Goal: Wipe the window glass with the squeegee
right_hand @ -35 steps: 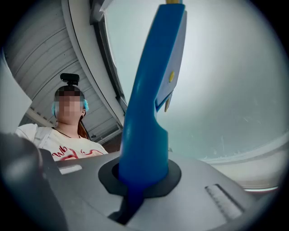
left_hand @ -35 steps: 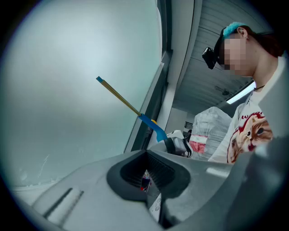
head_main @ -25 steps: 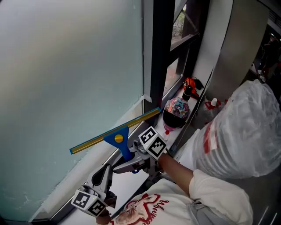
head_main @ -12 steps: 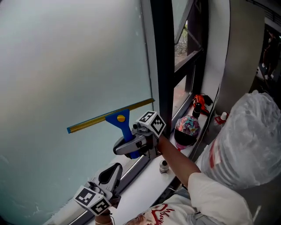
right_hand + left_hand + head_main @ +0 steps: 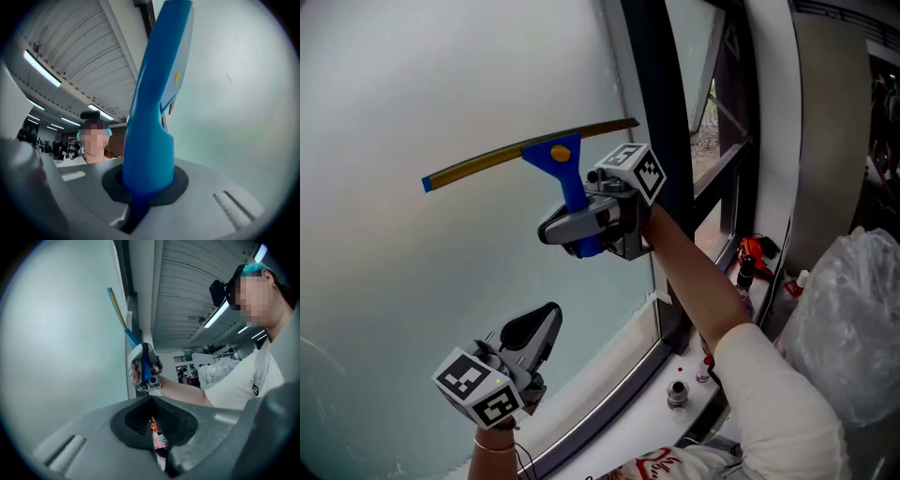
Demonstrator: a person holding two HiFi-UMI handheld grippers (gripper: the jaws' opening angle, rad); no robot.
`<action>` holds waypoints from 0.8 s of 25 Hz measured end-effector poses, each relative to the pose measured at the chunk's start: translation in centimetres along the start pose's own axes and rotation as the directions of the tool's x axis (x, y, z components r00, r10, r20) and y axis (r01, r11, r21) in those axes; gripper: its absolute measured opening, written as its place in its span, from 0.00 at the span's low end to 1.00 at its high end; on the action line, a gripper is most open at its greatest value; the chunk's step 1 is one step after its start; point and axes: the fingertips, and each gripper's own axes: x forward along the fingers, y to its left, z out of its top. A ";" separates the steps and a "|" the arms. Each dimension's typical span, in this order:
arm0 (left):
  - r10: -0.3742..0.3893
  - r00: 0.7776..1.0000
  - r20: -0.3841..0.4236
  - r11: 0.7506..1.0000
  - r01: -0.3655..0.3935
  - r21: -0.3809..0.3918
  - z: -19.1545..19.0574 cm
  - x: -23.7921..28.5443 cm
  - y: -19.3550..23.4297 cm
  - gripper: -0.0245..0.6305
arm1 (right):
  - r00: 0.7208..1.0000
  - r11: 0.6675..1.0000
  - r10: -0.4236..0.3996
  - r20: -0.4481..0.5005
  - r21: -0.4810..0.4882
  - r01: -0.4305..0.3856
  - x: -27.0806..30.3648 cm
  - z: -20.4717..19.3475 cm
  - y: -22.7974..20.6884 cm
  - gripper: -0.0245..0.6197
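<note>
Squeegee [image 5: 546, 155] rises from just above the sill [image 5: 609, 389] to high on the glass [image 5: 403, 84] within a second, its blade [image 5: 478, 165] laid slightly tilted along the glass. The right gripper [image 5: 577, 225] stays clamped on the blue handle [image 5: 154, 117]. The left gripper [image 5: 536, 334] hangs lower, jaws together on nothing. The climb probably sets up a fresh downward stroke.
</note>
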 end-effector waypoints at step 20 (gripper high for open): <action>-0.082 0.997 -0.001 0.996 0.081 -0.030 7.4 6.1 2.9 0.04 | 0.998 0.999 0.036 -0.060 0.006 -0.035 -5.8 14.1 -2.5 0.08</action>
